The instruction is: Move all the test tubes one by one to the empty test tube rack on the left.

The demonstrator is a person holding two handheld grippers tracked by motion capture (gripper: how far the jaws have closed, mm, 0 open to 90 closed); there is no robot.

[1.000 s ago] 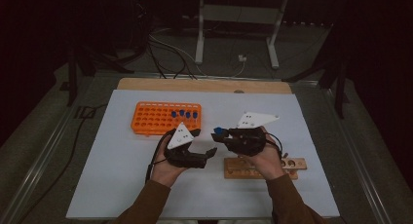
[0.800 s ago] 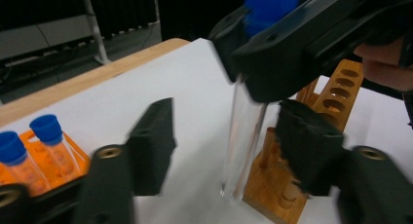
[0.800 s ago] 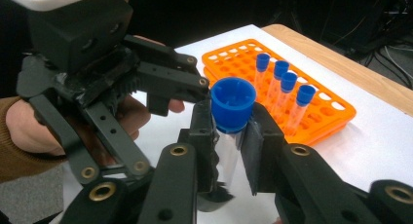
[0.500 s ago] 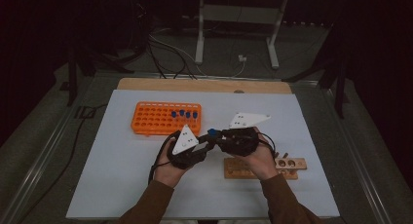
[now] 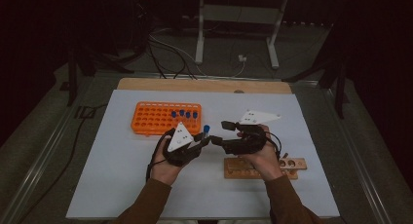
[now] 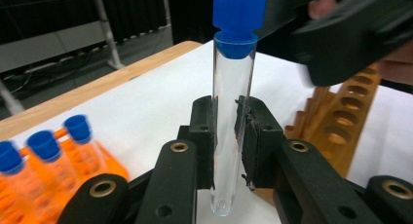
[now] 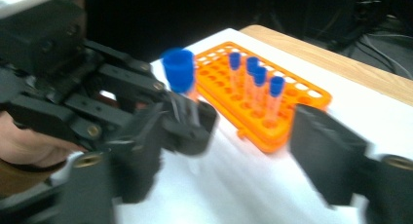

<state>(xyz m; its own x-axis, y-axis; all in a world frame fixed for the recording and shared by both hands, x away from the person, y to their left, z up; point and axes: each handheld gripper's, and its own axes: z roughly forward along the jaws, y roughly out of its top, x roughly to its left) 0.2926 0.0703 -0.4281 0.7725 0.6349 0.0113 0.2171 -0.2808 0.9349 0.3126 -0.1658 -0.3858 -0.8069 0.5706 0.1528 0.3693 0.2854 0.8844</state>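
A clear test tube with a blue cap stands upright between my left gripper's jaws, which are shut on its lower half. From above, the tube and left gripper sit mid-table. My right gripper faces it from the right, and its jaws have just been opening. In the right gripper view its jaws stand wide apart. The tube is in front of them, clear of both pads and held by the left gripper.
An orange rack with several blue-capped tubes stands behind the left hand. A wooden rack with round holes lies under the right hand, seen also as. White paper covers the table.
The two hands have drawn closer together. The left jaws have closed on the tube, and the right jaws have spread open off it.
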